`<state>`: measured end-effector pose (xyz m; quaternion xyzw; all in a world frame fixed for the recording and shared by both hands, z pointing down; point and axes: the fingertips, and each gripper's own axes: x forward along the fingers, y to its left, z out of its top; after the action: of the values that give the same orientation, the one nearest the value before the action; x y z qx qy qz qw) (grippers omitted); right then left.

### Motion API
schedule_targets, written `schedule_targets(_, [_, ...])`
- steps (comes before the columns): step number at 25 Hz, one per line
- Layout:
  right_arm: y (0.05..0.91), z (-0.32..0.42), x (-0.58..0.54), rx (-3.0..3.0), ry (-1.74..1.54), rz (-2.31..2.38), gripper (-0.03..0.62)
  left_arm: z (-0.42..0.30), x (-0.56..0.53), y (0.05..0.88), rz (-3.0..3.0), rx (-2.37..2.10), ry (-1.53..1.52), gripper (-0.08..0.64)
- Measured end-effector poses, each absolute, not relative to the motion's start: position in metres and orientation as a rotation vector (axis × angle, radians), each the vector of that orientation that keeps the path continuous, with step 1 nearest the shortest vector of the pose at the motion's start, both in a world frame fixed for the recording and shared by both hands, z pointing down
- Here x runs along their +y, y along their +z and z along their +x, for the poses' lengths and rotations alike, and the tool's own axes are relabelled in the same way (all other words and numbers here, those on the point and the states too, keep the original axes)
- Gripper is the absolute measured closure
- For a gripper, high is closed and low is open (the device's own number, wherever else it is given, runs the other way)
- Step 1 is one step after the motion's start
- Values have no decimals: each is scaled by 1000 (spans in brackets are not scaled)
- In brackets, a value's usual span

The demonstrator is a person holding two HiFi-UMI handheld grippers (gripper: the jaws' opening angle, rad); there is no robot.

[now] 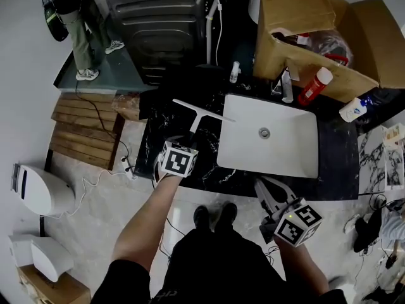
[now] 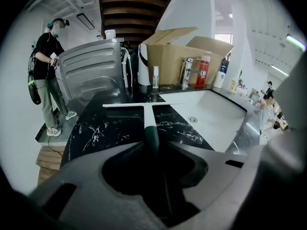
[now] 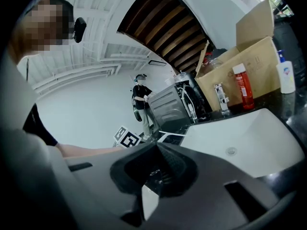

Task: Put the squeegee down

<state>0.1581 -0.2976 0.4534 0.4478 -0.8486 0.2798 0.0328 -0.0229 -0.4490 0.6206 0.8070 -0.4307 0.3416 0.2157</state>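
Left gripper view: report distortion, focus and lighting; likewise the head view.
Left gripper view: fisheye bowing, black corners; the white T-shaped squeegee on the black marbled counter is sharp, the near foreground dim and soft. Head view: evenly lit, the white rectangular sink bright without glare.

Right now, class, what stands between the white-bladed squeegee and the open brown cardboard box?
A small clear bottle on the black marble counter, shown in the left gripper view.

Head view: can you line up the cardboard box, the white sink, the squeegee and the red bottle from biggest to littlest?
1. cardboard box
2. white sink, nearly as big
3. squeegee, long but thin
4. red bottle
The box stands taller, so it is nearer the camera. That makes box versus sink a bit unsure.
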Motion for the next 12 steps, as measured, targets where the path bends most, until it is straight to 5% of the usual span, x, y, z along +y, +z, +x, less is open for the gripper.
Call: schedule_targets(12, [427, 153, -293, -2637, 809, 1457, 586, -13, -438, 540, 2435, -1200, 819, 399])
